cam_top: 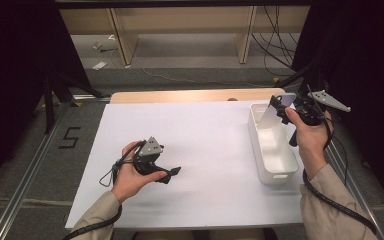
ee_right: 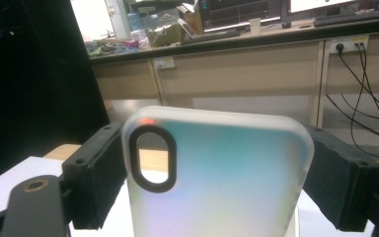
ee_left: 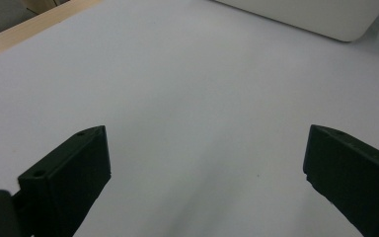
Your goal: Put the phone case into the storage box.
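Pinching a frosted phone case [ee_right: 217, 173] in the right gripper [cam_top: 283, 109], holding it tilted above the far end of the white bin [cam_top: 280, 167] near the table's [cam_top: 190, 145] right edge; resting the left gripper [cam_top: 172, 174], jaws spread and empty, near the front-left.

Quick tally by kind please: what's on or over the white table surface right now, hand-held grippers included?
Phone case, clamped in the right hand-held gripper: 1
White bin: 1
Hand-held grippers, counting the left hand-held gripper: 2
Total: 4
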Motion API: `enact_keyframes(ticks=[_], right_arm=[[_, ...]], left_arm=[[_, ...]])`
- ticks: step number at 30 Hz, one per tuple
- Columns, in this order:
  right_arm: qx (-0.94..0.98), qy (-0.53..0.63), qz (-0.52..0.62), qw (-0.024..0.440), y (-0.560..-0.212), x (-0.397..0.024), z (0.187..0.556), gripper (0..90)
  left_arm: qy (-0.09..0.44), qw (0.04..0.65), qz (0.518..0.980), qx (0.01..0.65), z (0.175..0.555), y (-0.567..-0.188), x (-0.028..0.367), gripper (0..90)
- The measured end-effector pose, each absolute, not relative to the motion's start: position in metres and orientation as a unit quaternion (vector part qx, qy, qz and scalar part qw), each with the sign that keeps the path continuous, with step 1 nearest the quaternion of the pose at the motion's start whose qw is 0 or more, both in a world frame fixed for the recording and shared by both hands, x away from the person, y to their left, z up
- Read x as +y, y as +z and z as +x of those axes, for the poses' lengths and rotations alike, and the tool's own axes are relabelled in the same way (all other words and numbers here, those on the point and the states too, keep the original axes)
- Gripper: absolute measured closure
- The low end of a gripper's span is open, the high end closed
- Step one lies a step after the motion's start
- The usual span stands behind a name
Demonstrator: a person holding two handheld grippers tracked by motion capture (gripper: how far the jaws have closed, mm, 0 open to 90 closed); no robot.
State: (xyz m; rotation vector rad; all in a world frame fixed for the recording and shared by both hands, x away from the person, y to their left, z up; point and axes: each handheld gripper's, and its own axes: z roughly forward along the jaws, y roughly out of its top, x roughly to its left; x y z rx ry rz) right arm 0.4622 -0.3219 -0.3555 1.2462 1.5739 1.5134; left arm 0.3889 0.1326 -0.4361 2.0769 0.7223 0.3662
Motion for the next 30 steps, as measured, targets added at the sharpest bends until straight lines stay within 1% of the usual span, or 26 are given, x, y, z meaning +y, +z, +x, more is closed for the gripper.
enact_keyframes(ticks=[30], right_arm=[[0.605, 0.558, 0.475, 0.312, -0.3604, -0.3225, 0.4650, 18.2]], left_arm=[[0.146, 0.440, 0.837, 0.290, 0.3886, -0.4368, 0.1312, 3.5]])
